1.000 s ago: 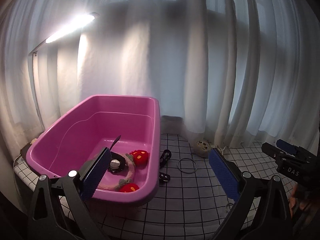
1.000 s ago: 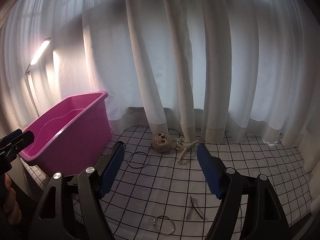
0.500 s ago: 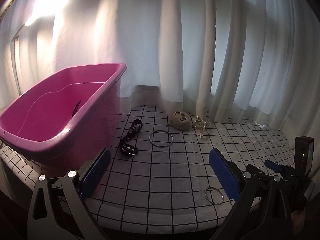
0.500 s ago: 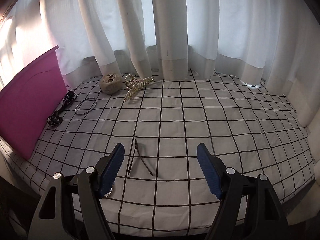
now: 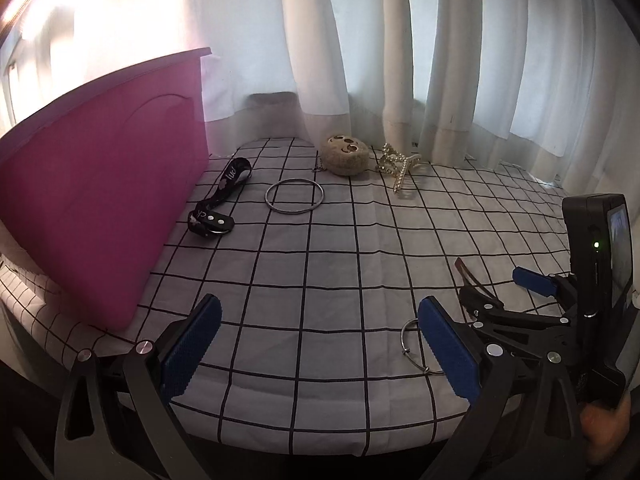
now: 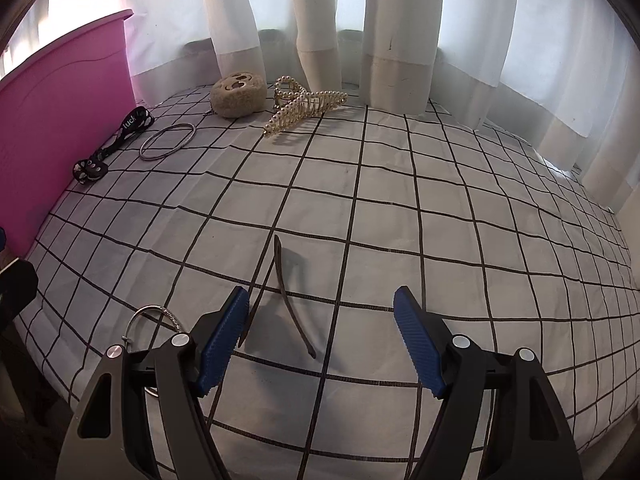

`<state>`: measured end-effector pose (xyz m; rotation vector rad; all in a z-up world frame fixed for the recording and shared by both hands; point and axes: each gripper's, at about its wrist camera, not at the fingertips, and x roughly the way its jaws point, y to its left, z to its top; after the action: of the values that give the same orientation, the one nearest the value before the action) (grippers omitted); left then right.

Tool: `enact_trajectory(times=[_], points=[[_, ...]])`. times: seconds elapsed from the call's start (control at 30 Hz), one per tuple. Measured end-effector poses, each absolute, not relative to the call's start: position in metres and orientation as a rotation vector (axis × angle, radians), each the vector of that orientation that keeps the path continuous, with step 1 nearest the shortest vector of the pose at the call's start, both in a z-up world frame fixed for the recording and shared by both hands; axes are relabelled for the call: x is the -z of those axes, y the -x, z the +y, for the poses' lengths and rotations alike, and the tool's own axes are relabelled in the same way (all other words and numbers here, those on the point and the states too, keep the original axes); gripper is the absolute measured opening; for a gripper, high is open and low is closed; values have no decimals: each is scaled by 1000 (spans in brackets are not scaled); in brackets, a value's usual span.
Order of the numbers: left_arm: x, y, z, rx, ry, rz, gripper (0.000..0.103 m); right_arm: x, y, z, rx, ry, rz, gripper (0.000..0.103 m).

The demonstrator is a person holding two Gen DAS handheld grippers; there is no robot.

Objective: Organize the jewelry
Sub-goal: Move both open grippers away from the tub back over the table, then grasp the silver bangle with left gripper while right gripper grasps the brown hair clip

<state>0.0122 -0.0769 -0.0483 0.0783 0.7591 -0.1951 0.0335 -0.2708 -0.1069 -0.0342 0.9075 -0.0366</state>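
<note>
Right gripper point(image 6: 320, 340): jaws spread wide, nothing between the blue pads, pointed down over the near part of the checked cloth point(image 6: 440, 208).
Left gripper point(image 5: 316, 348): jaws likewise apart and empty, low over the near edge of the cloth; its handle is cut off by the frame.
Dark hair clip point(image 6: 290, 300): lies on the cloth just ahead of the right gripper's open jaws, apart from both pads; in the left view only its far tip shows behind the right gripper.
Small metal ring point(image 5: 416, 346): near edge of the cloth, half hidden behind the left gripper's right pad; in the right view partly covered by that gripper's left finger.
Large bangle point(image 5: 295, 195): flat on the cloth, far left of centre.
Black strap point(image 5: 224, 200): lies between the bangle and the pink tub point(image 5: 100, 184); its white lettering is only partly legible.
Pink tub: stands at the left, only its outer wall in view, its inside hidden.
Beige round piece point(image 6: 238, 94): far side, by the curtain point(image 6: 392, 32); what it is stays unclear.
Pearl claw clip point(image 6: 306, 106): just right of the beige piece.
Person: a fingertip shows blurred at the bottom right of the left view.
</note>
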Motion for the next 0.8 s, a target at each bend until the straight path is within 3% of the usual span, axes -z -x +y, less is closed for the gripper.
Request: enact_trajectory(times=[0.8], points=[[105,-22,-145,219,-147,912,97,110,-37,-325,40,4,857,72]])
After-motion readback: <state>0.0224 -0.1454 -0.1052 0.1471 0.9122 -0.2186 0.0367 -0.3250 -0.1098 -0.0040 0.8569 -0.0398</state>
